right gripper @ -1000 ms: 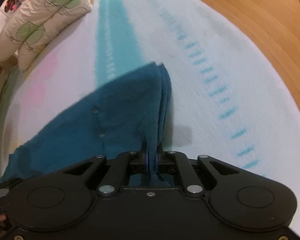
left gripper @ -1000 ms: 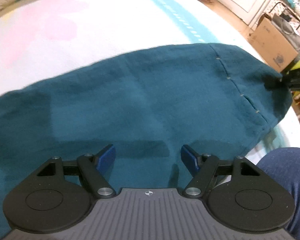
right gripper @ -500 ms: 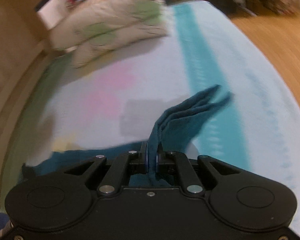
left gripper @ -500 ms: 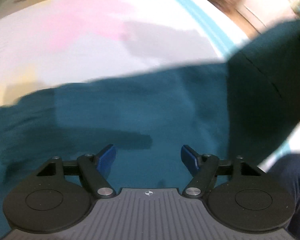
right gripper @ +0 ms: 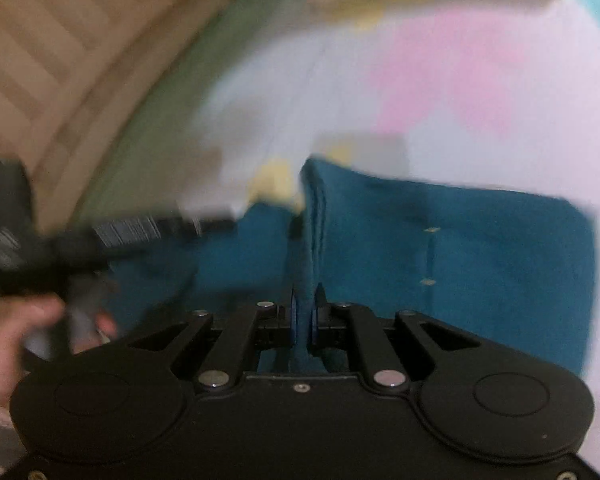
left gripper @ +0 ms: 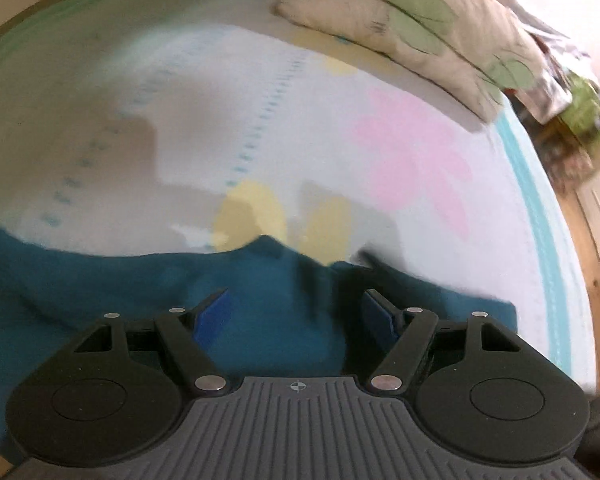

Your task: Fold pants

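- Left gripper [left gripper: 296, 316]: blue pads [left gripper: 212, 314] spread wide, nothing between them; released.
- Teal pants [left gripper: 260, 292] lie directly ahead of and beneath the left gripper, flat on the bed sheet [left gripper: 204, 120]. The fabric's far edge runs across the view just beyond the pads.
- Pillow [left gripper: 412, 28], leaf print, sits well beyond the left gripper, up and to its right.
- Right gripper [right gripper: 305, 312]: jaws drawn together on a thin fold of the pants [right gripper: 480, 248]; clenched on the cloth.
- From the pinch the fold rises as a ridge straight ahead of the right gripper. A flat panel of the pants with two pale stitch marks lies to the right of that ridge, on the sheet [right gripper: 460, 80].
- To the left of the right gripper, blurred: the left gripper [right gripper: 132, 236] over the pants, with the person's left hand [right gripper: 16, 344] on its handle.
- Right wrist view is heavily motion-blurred; fine detail of the cloth edges cannot be read.
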`<state>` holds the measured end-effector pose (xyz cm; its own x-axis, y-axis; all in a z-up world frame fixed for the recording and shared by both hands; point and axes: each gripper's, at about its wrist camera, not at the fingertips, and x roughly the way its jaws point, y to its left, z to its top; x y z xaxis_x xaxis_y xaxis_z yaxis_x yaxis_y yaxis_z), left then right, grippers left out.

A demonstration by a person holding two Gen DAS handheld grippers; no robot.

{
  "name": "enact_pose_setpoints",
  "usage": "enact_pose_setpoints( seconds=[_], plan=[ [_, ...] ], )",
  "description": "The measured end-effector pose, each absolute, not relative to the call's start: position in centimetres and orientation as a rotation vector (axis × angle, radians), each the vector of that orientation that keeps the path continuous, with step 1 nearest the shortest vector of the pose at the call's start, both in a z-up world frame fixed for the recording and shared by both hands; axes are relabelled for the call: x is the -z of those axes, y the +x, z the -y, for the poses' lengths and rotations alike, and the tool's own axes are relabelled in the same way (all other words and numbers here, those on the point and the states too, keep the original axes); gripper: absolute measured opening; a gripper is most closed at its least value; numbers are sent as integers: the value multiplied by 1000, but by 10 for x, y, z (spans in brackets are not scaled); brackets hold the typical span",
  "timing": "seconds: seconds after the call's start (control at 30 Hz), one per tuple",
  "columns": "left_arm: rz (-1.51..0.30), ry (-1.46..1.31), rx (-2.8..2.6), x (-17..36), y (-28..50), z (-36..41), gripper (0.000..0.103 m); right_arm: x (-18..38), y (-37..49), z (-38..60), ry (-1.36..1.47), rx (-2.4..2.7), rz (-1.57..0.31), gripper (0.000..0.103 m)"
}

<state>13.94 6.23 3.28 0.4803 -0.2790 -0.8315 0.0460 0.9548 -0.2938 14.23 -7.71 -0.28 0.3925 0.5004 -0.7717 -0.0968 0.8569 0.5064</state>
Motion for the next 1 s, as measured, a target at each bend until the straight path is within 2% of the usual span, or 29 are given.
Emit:
enact_pose_setpoints(
  seconds=[0.1, 0.2, 0.27, 0.4, 0.53, 0.7, 0.87, 1.0],
  plan=[
    [-1069, -257, 187, -36, 140, -77, 70, 33, 141, 60, 386, -406, -1146, 22],
    [-1059, -223, 217, -38, 138, -70, 70, 36, 135, 66, 411, -415, -1130, 27],
    [-1048, -190, 253, -38, 135, -62, 70, 25, 131, 83, 464, -427, -1094, 42],
    [-1018, -95, 344, -39, 125, -36, 70, 0, 124, 133, 477, -336, -1008, 46],
    [-998, 11, 413, -36, 117, -8, 70, -1, 122, 199, 525, -145, -998, 49],
    [-1091, 79, 478, -11, 115, 14, 70, 19, 127, 254, 577, 65, -1062, 49],
    [-1248, 92, 498, 23, 119, 21, 70, 38, 139, 266, 590, 118, -1111, 53],
    [-1250, 96, 491, 28, 117, 19, 71, 49, 151, 263, 583, 111, -1109, 54]
  ],
)
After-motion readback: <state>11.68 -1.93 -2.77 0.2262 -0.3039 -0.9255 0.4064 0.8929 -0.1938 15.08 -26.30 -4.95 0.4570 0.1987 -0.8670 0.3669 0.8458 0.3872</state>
